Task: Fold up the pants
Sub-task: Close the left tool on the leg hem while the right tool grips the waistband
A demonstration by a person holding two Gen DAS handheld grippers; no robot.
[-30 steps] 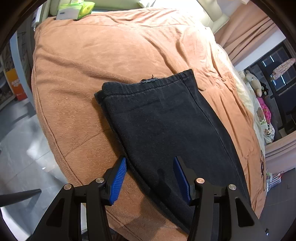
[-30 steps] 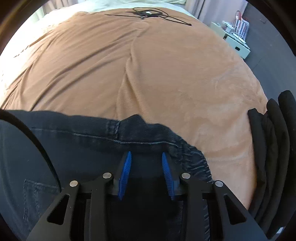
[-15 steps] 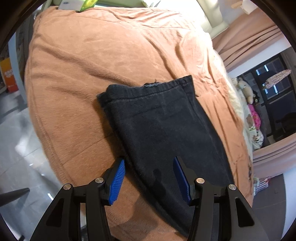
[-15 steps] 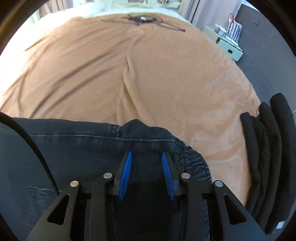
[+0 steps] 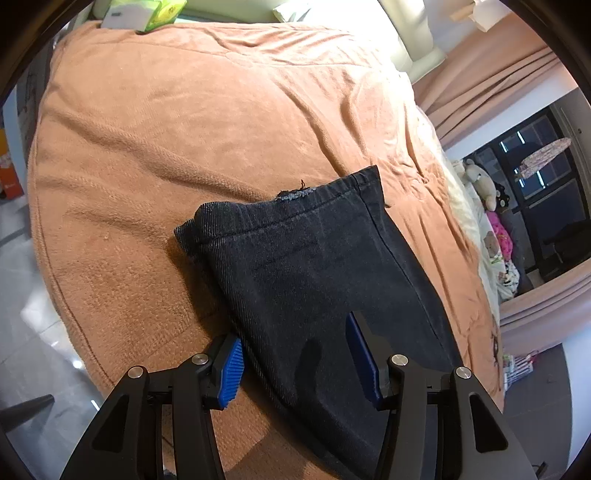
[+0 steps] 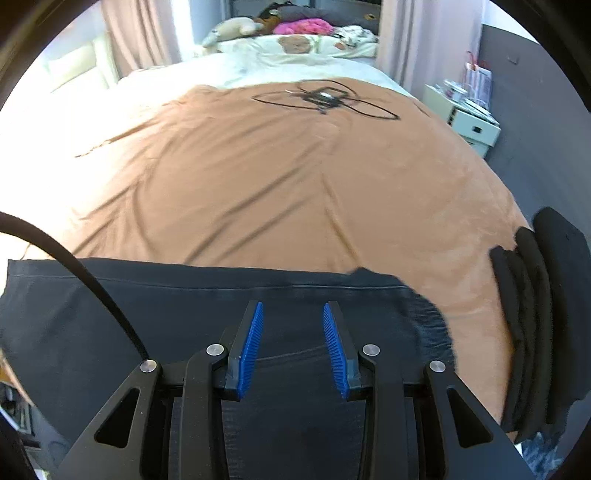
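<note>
Black jeans [image 5: 314, 266] lie folded lengthwise on an orange blanket [image 5: 184, 129], the hems pointing away in the left wrist view. My left gripper [image 5: 295, 354] is open, its blue pads astride the near edge of the leg, holding nothing. In the right wrist view the waist end of the jeans [image 6: 221, 302] lies flat across the near blanket [image 6: 277, 184]. My right gripper [image 6: 293, 343] is open above the waistband, holding nothing.
A stack of folded black clothes [image 6: 535, 314] lies at the bed's right edge. A black cable coil [image 6: 325, 98] lies far up the bed. A green and white box [image 5: 144, 13] sits at the bed's far corner. The floor [image 5: 29, 332] drops off on the left.
My right gripper has lifted and drawn back from the waistband, its jaws opening wider; the bunched waistband now lies flat. My left gripper has shifted slightly over the leg, still open.
</note>
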